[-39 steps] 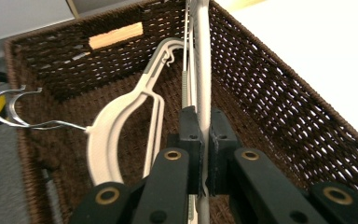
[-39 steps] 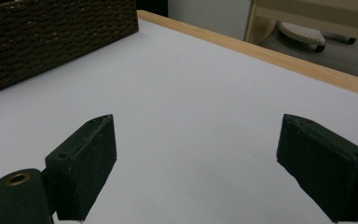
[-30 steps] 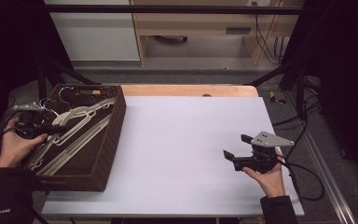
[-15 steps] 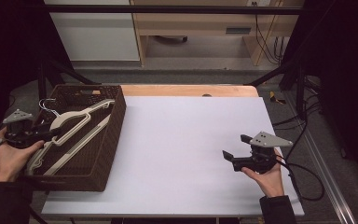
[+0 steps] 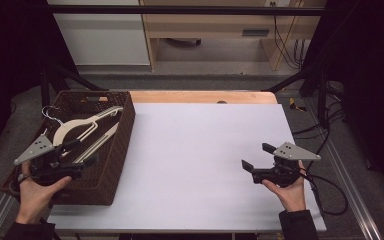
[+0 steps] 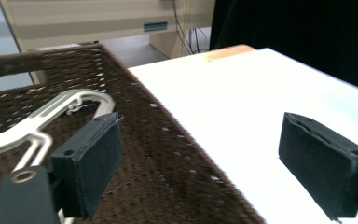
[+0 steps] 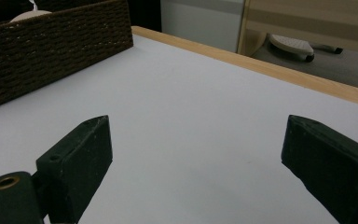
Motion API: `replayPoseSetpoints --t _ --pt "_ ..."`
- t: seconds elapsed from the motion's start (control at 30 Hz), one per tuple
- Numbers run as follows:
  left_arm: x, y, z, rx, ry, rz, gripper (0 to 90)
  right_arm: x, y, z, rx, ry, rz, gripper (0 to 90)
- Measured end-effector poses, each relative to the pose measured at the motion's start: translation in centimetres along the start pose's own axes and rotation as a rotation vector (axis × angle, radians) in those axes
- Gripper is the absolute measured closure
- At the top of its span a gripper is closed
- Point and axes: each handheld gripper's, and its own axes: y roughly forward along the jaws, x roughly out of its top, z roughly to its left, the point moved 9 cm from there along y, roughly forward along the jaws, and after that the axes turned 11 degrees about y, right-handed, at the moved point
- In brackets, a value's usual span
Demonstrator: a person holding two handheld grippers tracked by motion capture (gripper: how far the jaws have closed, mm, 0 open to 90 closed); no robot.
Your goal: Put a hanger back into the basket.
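Hangers (image 5: 82, 131) half-hidden inside basket (image 5: 122, 125), ends cut off.

No readable text, labels, numbers or signs anywhere

A lab: metal-framed white table (image 5: 205, 150), trailing floor cables (image 5: 285, 45), pale cabinets (image 5: 100, 35).

Hangers (image 5: 82, 131) in basket (image 5: 122, 135), seemingly table's (image 5: 200, 150) left.
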Motion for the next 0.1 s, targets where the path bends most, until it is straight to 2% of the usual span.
replayPoseSetpoints --t 0.1 --pt "-0.16 0.51 -1.27 -0.020 0.020 0.028 11.6 -0.06 -0.26 -0.21 -0.010 0.013 -0.007 7.8"
